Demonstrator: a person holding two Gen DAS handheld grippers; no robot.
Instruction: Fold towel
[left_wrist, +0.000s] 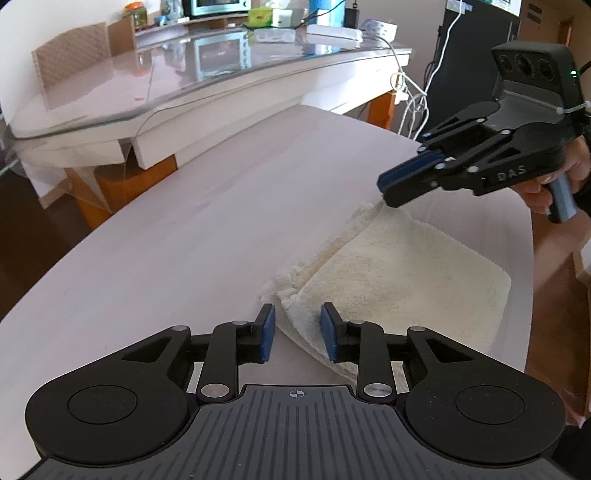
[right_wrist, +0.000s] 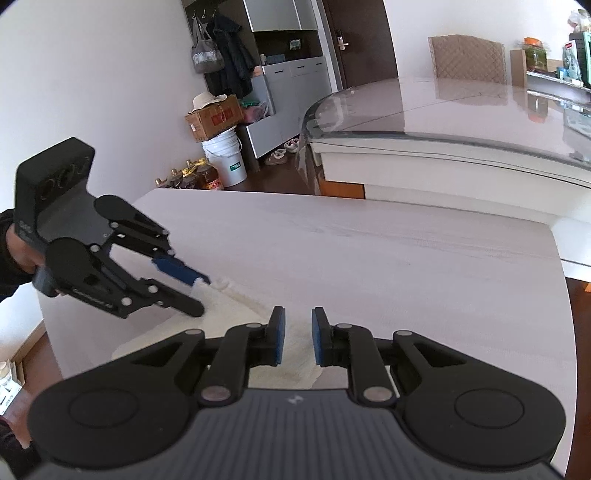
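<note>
Now the towel (left_wrist: 406, 273), cream and fluffy, lies folded on the pale desk (left_wrist: 184, 229), close to the desk's near edge and towards its right-hand end as the left wrist camera sees it. Its layered edge runs diagonally across the desktop, with a ragged fringe of the lower layer peeking out along that line.

Over the nearer corner of the folded edge sits the left gripper (left_wrist: 297, 334). Its jaws stand apart, and the blue pads (left_wrist: 266, 334) flank the towel's corner without pressing on it; cloth shows between them, loose. In the right wrist view the same tool (right_wrist: 201, 295) comes in from the left, its two fingers spread, tips down at the towel's edge.

At the far corner of that fold is the right gripper (left_wrist: 382, 190), tilted down towards the desk, with a hand (left_wrist: 554, 181) wrapped around its handle. From the side its fingers look nearly together, yet its own camera shows a clear gap between the pads (right_wrist: 319, 339), with towel visible below and between them and nothing squeezed. Both tongs are therefore open, and neither has hold of the cloth.

Beyond the desk stands a glass-topped table (left_wrist: 221, 85) carrying clutter, and a white cable (left_wrist: 413, 99) dangles off its corner.
</note>
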